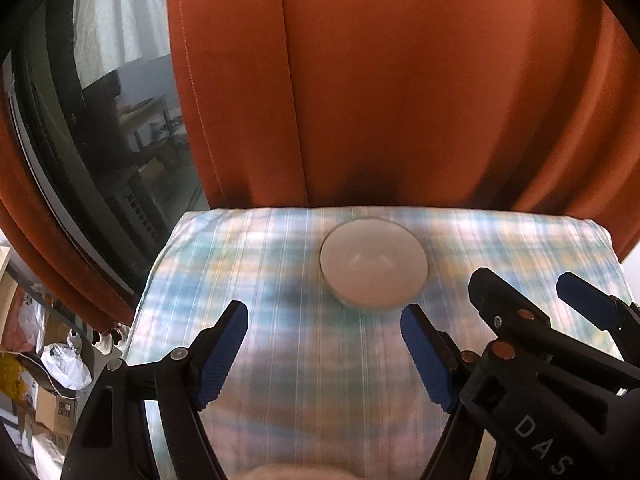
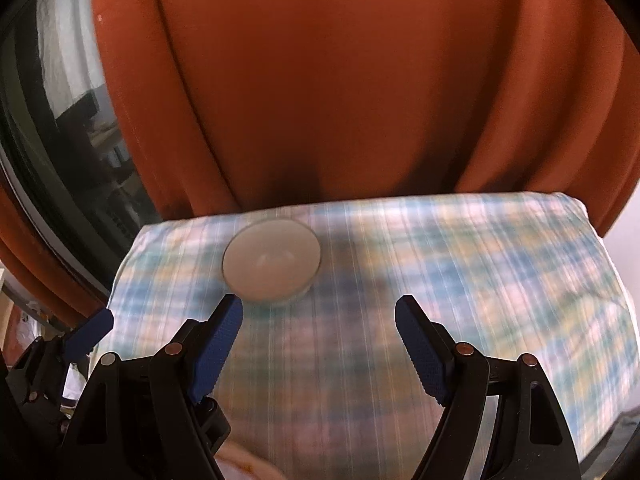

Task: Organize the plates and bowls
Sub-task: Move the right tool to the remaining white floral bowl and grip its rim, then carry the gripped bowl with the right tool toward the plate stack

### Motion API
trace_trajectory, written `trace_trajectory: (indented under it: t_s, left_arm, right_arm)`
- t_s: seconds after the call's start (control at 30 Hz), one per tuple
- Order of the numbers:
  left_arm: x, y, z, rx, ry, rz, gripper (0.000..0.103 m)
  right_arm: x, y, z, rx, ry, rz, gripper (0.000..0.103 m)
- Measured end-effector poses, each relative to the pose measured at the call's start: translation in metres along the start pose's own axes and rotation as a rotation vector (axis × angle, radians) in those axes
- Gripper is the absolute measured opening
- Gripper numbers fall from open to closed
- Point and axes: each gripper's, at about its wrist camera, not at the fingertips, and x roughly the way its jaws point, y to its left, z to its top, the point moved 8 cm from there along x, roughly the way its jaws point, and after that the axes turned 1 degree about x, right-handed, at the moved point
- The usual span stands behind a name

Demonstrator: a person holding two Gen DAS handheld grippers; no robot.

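Both claws, left claw (image 1: 324,316) and right claw (image 2: 318,312), gape empty near the bowl (image 1: 374,262) (only the left view shows cluttered boxes (image 1: 52,404)).

Bowl (image 1: 374,264): smooth, glossy, pale white – ceramic by the look, with a soft highlight inside. Tablecloth (image 1: 280,352): woven cotton-like cloth, matt, checked in blue, yellow and white. Curtain (image 1: 400,80) at the far side: matt rust-orange fabric, stitched hem at its left edge. Left gripper (image 1: 324,352) and right gripper (image 2: 318,344): matt black plastic bodies, ribbed blue rubbery pads (image 2: 218,354), small shiny metal pins. Window pane (image 1: 120,128), far left – glossy, reflective glass
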Motion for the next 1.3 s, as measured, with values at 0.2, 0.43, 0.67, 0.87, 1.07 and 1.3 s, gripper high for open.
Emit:
trace_trajectory:
  t_s: [0.2,0.43,0.67,0.87,1.07,1.3]
  left_arm:
    - [0.041,-0.009,0.018,-0.006,0.018,0.041,0.075]
    - [0.095,-0.009,0.023,-0.017,0.061,0.087,0.067]
    - [0.131,-0.004,0.015,-0.019,0.106,0.112,0.061]
    - [0.150,-0.004,0.011,-0.027,0.101,0.103,0.060]
    - [0.167,-0.010,0.004,-0.027,0.140,0.073,0.037]
    - [0.175,-0.010,0.001,-0.004,0.173,0.085,0.025]
  right_arm:
    - [0.050,-0.009,0.027,0.007,0.018,0.033,0.082]
    - [0.108,-0.016,0.033,0.015,0.056,0.045,0.081]
    - [0.152,-0.012,0.027,0.019,0.102,0.073,0.066]
    - [0.177,-0.007,0.018,0.009,0.118,0.100,0.050]
    - [0.192,0.001,0.010,-0.018,0.144,0.112,0.026]
    - [0.198,0.004,0.008,-0.049,0.136,0.104,0.019]
